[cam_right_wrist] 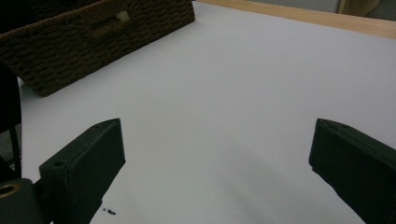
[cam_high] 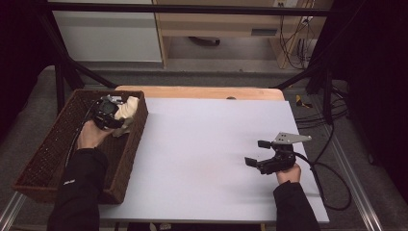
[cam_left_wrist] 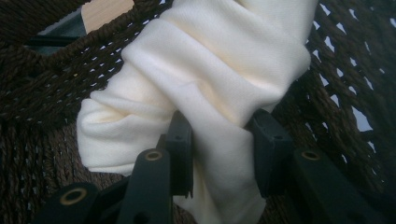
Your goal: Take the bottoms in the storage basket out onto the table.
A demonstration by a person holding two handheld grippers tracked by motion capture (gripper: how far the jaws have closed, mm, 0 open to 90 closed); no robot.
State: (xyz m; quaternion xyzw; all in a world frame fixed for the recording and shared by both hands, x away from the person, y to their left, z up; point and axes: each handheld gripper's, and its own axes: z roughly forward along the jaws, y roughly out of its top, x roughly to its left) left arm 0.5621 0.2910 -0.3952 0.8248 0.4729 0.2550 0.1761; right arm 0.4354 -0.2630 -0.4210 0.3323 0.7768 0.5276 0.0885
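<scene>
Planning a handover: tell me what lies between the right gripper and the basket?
Bare white table sheet between right gripper and basket, in the high view.

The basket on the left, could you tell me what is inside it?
A cream cloth lies in the basket, pinched by the left gripper. Whatever lies beneath the cloth is covered.

Black sleeves; black tongs with brass rivets; grey plate; black cable.

I see no readable text, a small white mark on my left sleeve, too blurred to read
</scene>
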